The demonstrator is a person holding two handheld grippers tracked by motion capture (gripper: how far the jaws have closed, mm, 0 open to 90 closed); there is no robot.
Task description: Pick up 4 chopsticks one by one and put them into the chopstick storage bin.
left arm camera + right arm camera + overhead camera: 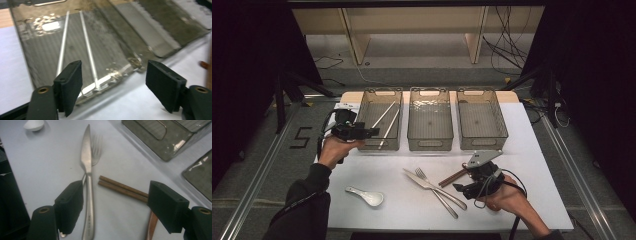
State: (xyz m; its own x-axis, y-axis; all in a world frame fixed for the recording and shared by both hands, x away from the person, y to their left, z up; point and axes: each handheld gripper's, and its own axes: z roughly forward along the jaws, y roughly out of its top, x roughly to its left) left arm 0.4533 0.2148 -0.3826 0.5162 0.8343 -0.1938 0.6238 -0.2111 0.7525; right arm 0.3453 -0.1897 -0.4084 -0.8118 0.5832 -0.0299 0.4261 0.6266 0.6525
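Only the leftmost of three clear smoky plastic bins (379,125) holds anything: two silver metal chopsticks (385,121). My left hand-held gripper (374,132) gapes empty beside it; my right hand-held gripper (456,187), equally wide, hovers over brown wooden chopsticks (122,188).

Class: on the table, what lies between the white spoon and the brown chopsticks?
The knife and fork, crossed, lie between spoon and chopsticks; the high view shows it.

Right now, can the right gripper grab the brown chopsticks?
Probably yes. The right gripper has its jaws wide open, and the brown chopsticks lie flat on the table just ahead between them, nothing on top. The knife lies close beside them, so it might get nudged.
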